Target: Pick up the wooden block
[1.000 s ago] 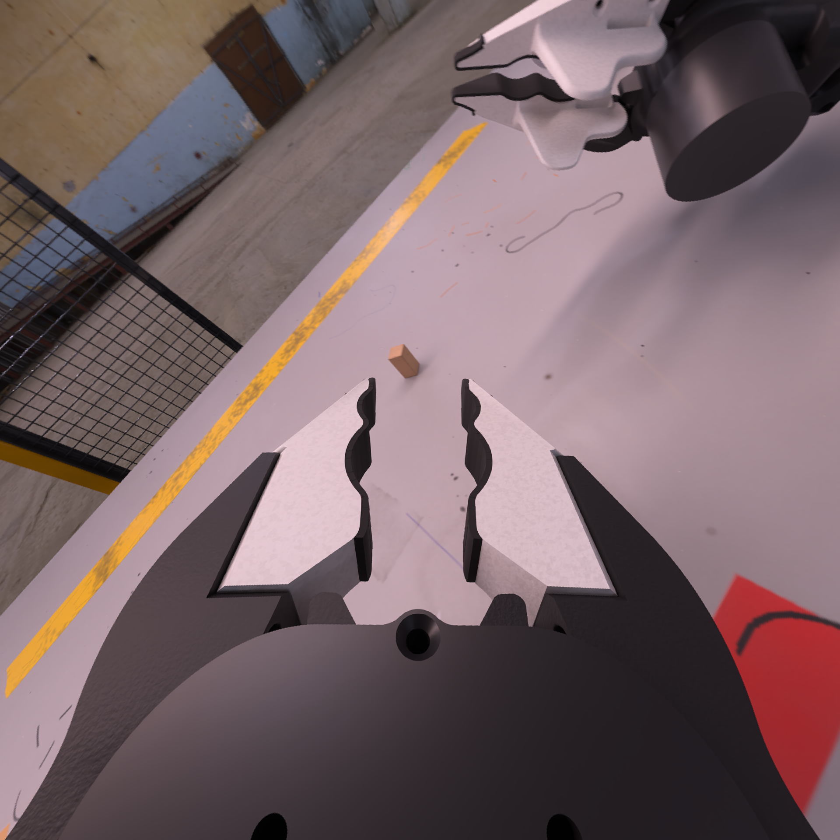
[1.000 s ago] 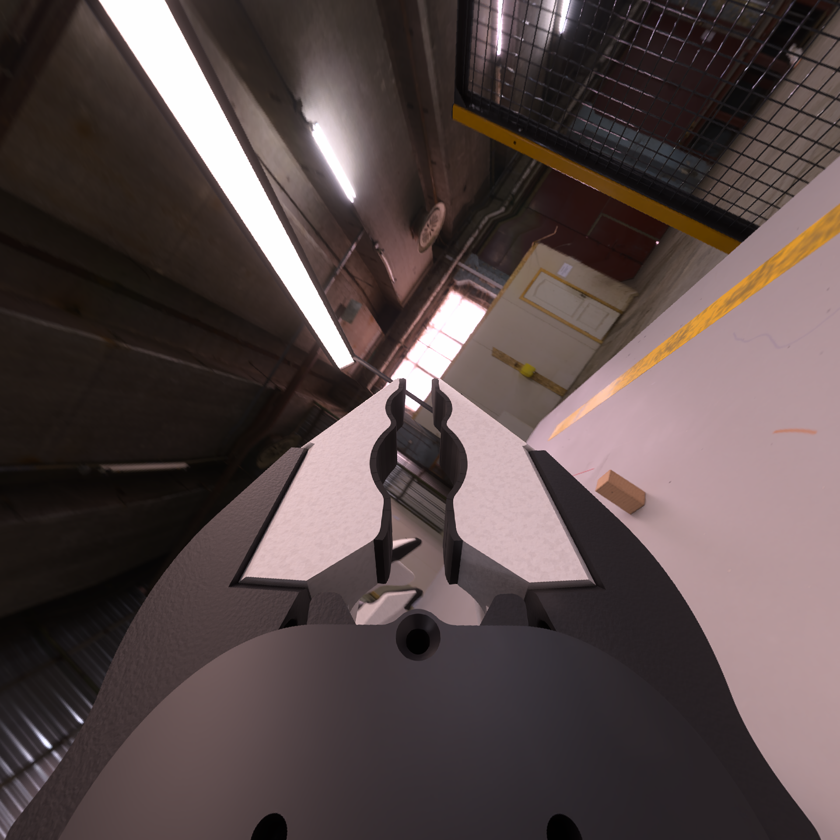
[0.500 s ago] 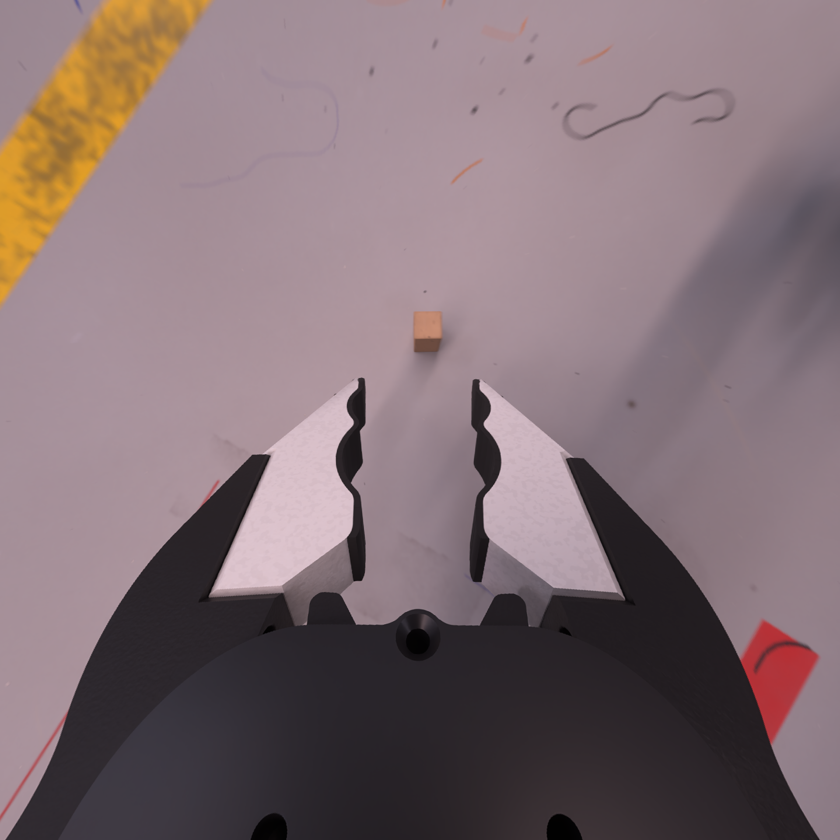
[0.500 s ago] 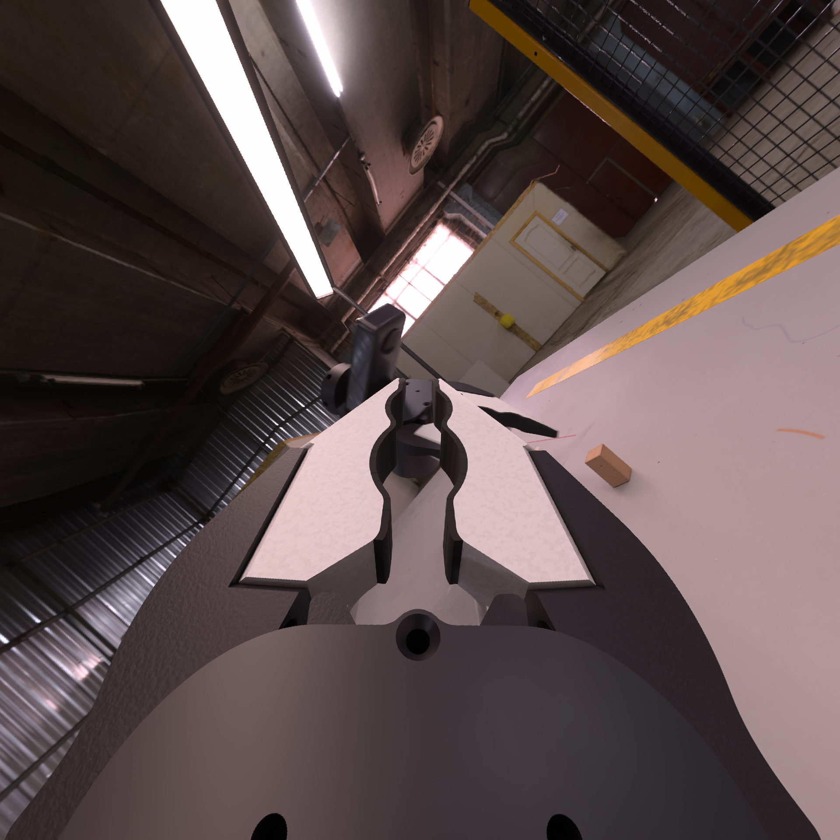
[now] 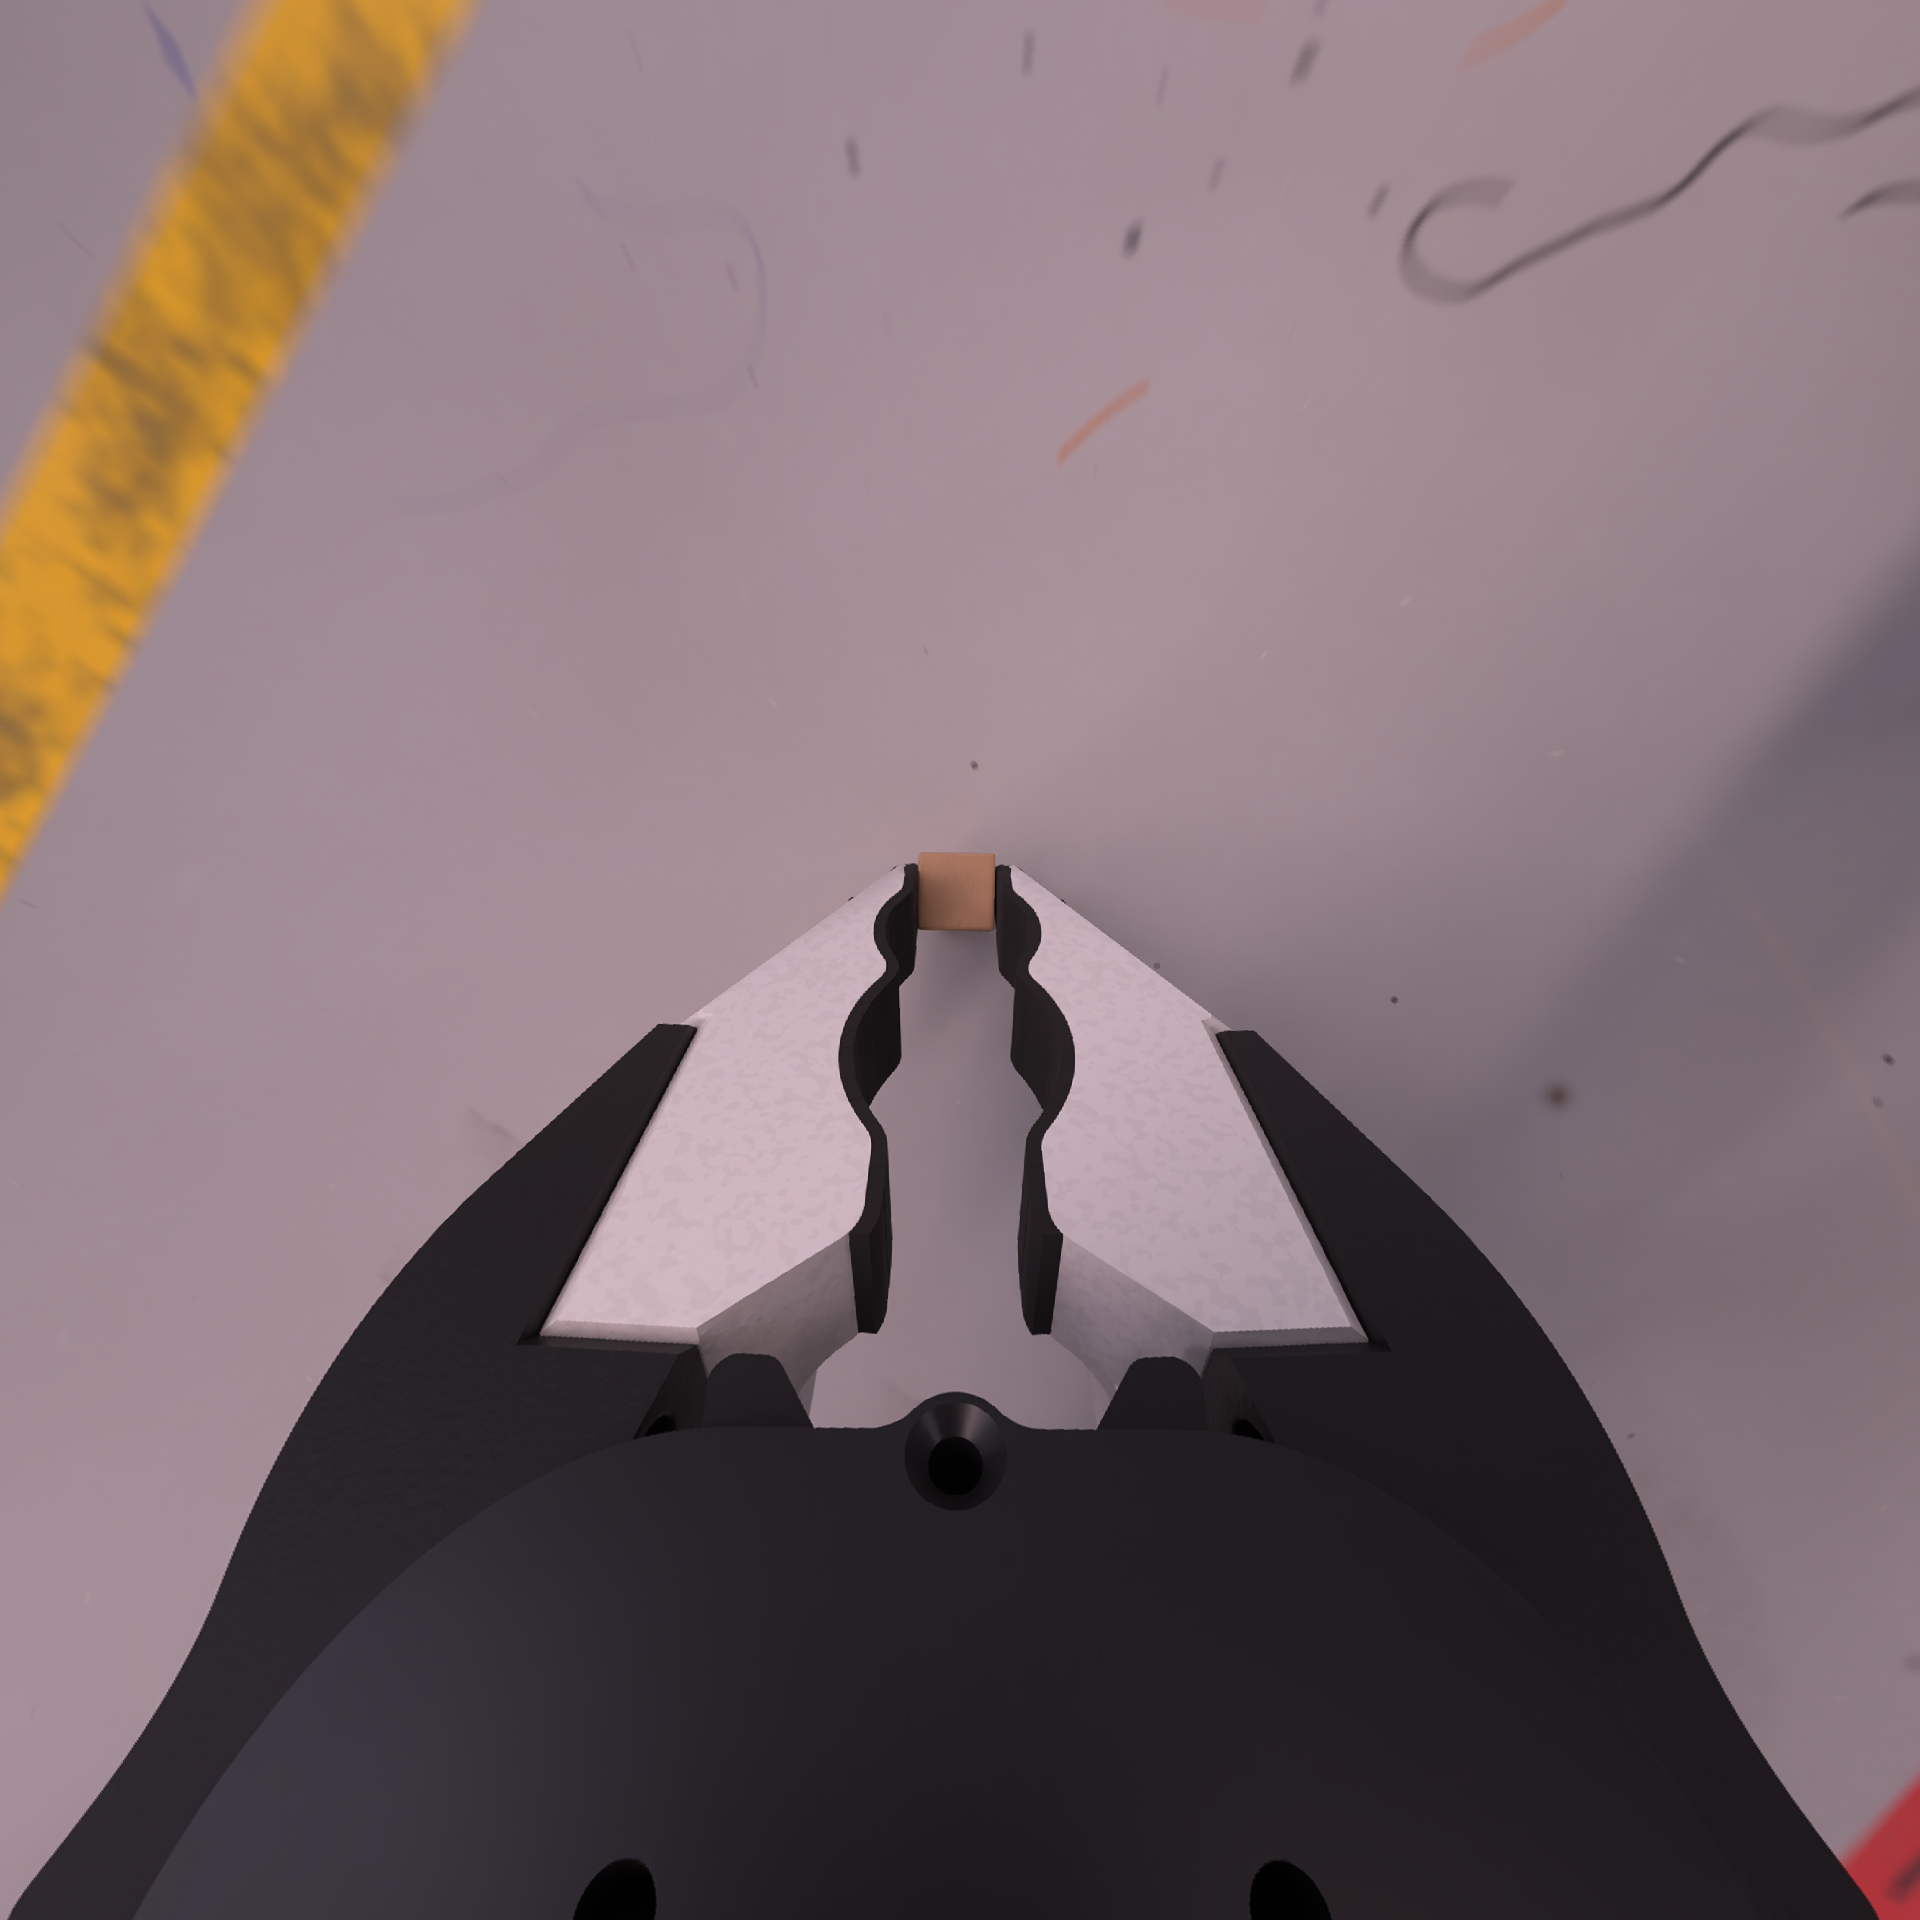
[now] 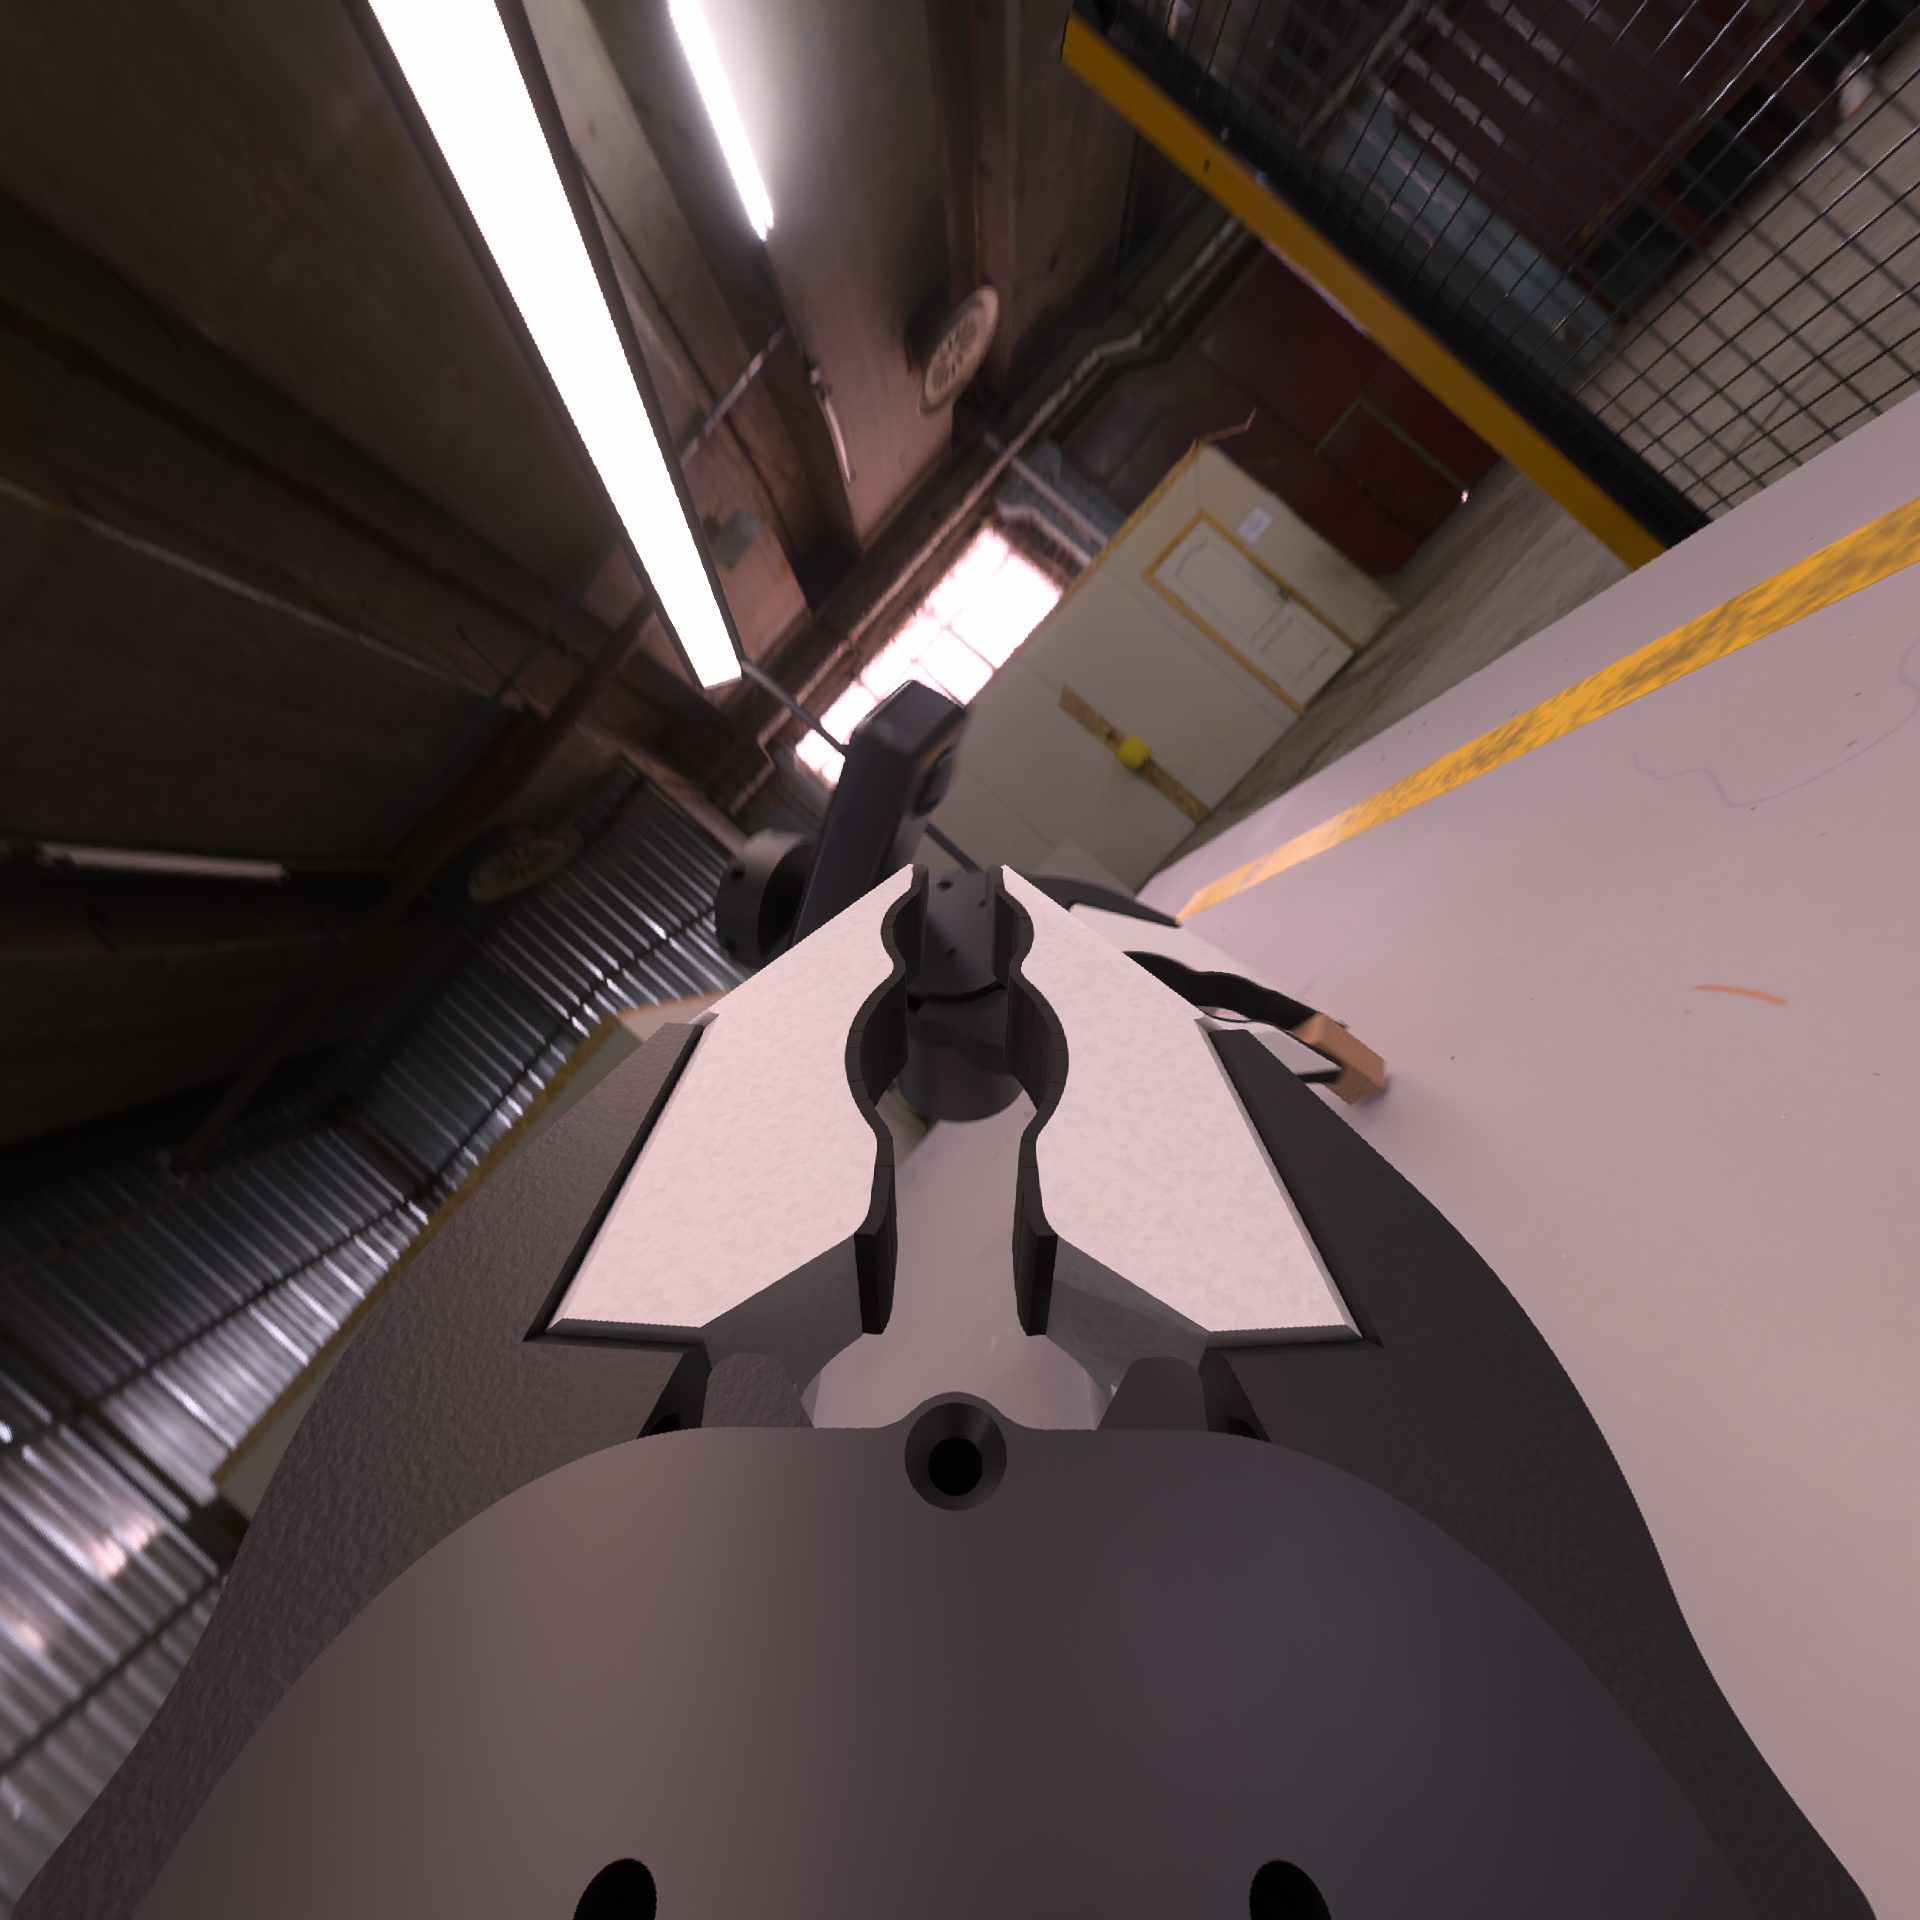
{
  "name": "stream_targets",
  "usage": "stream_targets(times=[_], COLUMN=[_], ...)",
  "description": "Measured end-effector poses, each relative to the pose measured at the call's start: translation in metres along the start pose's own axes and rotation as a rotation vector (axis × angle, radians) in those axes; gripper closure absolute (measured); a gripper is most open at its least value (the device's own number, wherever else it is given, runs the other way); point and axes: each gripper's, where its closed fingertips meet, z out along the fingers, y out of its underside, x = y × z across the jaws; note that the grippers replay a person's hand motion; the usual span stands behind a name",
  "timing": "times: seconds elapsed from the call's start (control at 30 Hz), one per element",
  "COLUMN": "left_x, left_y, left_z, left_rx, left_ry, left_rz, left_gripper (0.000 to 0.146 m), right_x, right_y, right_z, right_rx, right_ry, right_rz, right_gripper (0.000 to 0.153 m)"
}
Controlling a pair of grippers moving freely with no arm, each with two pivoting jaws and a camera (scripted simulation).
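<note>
The wooden block (image 5: 956, 891) is small and tan and sits on the pale grey table (image 5: 1143, 644). My left gripper (image 5: 956, 883) points down at the table and is shut on the block, with both fingertips pressing its sides. In the right wrist view the block (image 6: 1349, 1062) shows at the table surface, held between the left gripper's fingers (image 6: 1226, 987). My right gripper (image 6: 956, 883) is low beside the table and points up toward the ceiling. Its jaws stand a narrow gap apart and hold nothing.
A worn yellow stripe (image 5: 177, 343) runs along the table edge at the left, and it also shows in the right wrist view (image 6: 1558, 717). A red patch (image 5: 1896, 1870) lies at the lower right. A wire mesh fence (image 6: 1714, 208) stands beyond the table.
My left gripper tilted down, moved forward onto the block and closed from wide open onto it. The right gripper has turned slightly, and its jaw gap is unchanged.
</note>
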Motion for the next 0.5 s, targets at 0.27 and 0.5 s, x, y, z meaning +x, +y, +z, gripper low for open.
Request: stream_targets(times=[0.27,0.5], left_x=[0.014,0.058], left_y=[-0.027,-0.018], left_z=[-0.172,-0.216], left_rx=[0.948,1.182], left_ry=[-0.064,-0.133], left_rz=[0.119,0.277], left_gripper=[0.132,0.132], right_x=[0.014,0.001], right_y=[-0.022,-0.019], right_z=[-0.012,0.009], right_rx=[0.212,0.275], right_ry=[0.037,0.024], right_rz=[0.103,0.166], right_gripper=[0.142,0.141])
